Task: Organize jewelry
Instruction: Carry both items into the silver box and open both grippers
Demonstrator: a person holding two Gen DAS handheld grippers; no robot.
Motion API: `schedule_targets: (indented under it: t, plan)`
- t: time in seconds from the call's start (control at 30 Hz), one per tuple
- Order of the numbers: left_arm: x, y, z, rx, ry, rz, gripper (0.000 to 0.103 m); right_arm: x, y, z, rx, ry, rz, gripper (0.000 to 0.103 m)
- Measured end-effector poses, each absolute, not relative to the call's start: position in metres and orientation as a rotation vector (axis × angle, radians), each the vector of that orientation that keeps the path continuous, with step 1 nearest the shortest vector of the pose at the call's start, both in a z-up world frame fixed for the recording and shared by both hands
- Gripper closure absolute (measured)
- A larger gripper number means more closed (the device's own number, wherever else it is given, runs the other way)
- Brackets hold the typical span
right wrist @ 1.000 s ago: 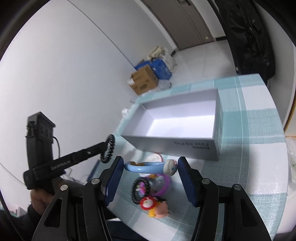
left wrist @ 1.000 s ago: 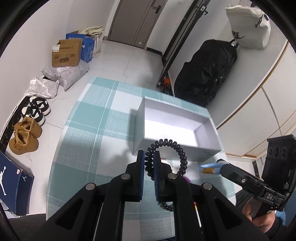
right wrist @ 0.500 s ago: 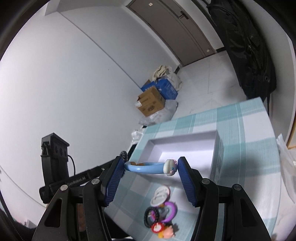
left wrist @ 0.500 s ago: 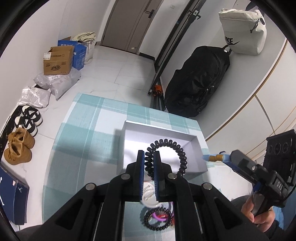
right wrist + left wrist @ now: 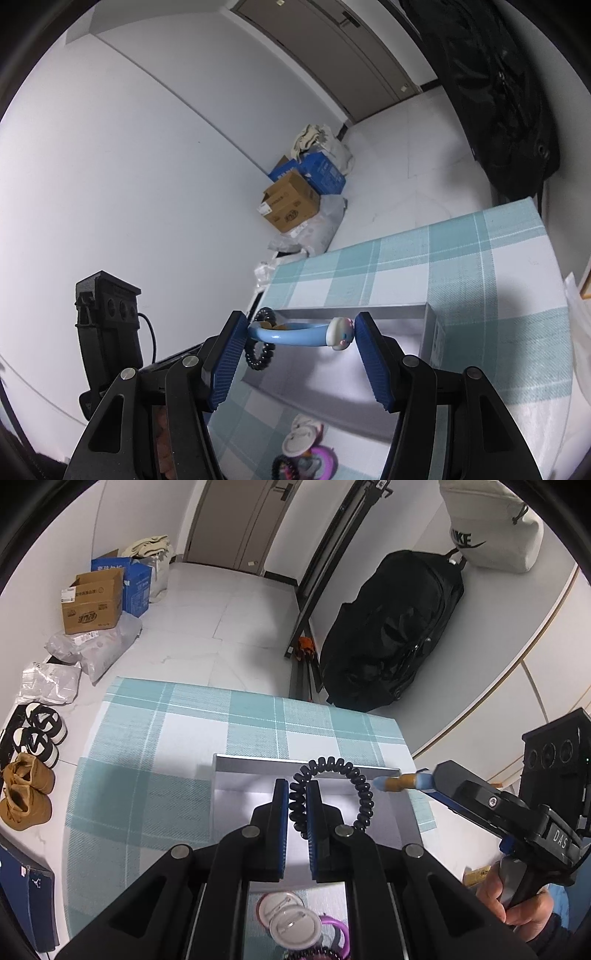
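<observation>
While both grippers hang over the white box [image 5: 314, 786], each holds one piece of jewelry above its open top. The left gripper [image 5: 298, 805] has its blue pads pressed together, pinching one black spiral hair tie [image 5: 364, 794], whose loop stands up and arcs to the right of the pads. The right gripper [image 5: 301, 343] stands partly spread with one light blue bangle [image 5: 291, 336] spanning the gap, each end touching a pad; a white cartoon charm [image 5: 340, 332] sits at its right end. In the left wrist view, only the tip of that bangle shows, over the box's far right corner.

The box interior, where visible, shows bare white floor; the grippers hide most of it, so what lies inside cannot be told fully.

On the teal plaid tablecloth [image 5: 147, 775], just on the near side of the box, lies a small pile: two white round badges [image 5: 290, 919] overlapping, one purple ring [image 5: 338, 928] and one dark spiral hair tie [image 5: 314, 952] partly cut off by the frame edge.

A person's hand [image 5: 517, 908] grips the right gripper's handle.

On the floor beyond the table: one brown cardboard box [image 5: 92, 605], one blue box [image 5: 135, 581], one black bag [image 5: 391, 627].
</observation>
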State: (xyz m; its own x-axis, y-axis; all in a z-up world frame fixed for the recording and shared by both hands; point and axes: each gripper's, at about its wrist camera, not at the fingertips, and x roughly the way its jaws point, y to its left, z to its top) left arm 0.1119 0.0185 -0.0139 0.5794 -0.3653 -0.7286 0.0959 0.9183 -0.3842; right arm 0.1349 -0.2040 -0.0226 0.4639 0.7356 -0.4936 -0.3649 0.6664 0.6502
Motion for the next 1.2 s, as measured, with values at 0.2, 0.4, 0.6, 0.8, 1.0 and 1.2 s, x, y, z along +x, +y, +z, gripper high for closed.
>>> schedule_targets:
  t: [0.2,0.4,0.6,0.8,1.0,1.2]
  plan:
    - [0.124,0.015,-0.025,-0.31,0.955,-0.284,0.098,0.15,-0.201,-0.039,0.503,0.895,0.7,0.043]
    - [0.133,0.015,-0.036,-0.318,0.99,-0.282,0.098,0.157,-0.197,-0.05,0.507,0.933,0.693,0.043]
    - [0.138,0.016,-0.041,-0.331,1.038,-0.292,0.097,0.157,-0.196,-0.05,0.49,0.938,0.684,0.041]
    - [0.133,0.022,-0.035,-0.362,1.013,-0.298,0.063,0.146,-0.191,-0.037,0.433,0.866,0.7,0.016]
    - [0.119,0.022,-0.019,-0.322,0.928,-0.262,0.057,0.134,-0.191,-0.027,0.39,0.805,0.7,0.013]
    - [0.105,0.023,-0.016,-0.287,0.897,-0.219,0.057,0.115,-0.189,-0.019,0.325,0.741,0.688,0.006]
